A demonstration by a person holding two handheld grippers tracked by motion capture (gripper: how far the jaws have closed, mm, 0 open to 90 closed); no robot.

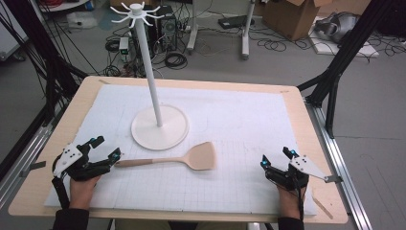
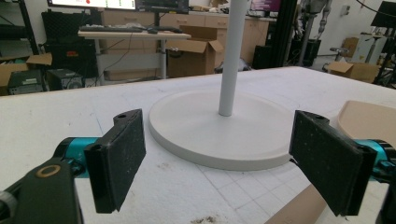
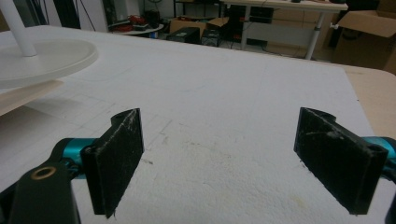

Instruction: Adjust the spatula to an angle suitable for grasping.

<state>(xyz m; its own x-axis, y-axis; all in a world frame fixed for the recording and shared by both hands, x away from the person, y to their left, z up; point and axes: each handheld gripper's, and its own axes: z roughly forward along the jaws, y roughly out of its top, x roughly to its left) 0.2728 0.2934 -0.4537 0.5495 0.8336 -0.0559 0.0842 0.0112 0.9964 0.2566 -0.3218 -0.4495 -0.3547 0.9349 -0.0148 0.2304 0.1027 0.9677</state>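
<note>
A beige spatula (image 1: 191,157) lies flat on the white mat, blade to the right, handle pointing left. Its handle end lies by the right jaw of my left gripper (image 1: 106,148), which is open and rests at the front left. In the left gripper view that gripper (image 2: 224,163) has nothing between its pads, and the spatula (image 2: 369,119) shows at the right edge. A white stand (image 1: 159,127) with a tall pole and hooked top rises behind the spatula. My right gripper (image 1: 276,158) stands open at the front right, empty over the bare mat (image 3: 219,163).
The white mat (image 1: 239,120) covers most of the wooden table (image 1: 306,124). The stand's round base (image 2: 215,126) sits just beyond my left gripper. Cables, boxes and black frame legs lie on the floor past the table's far edge.
</note>
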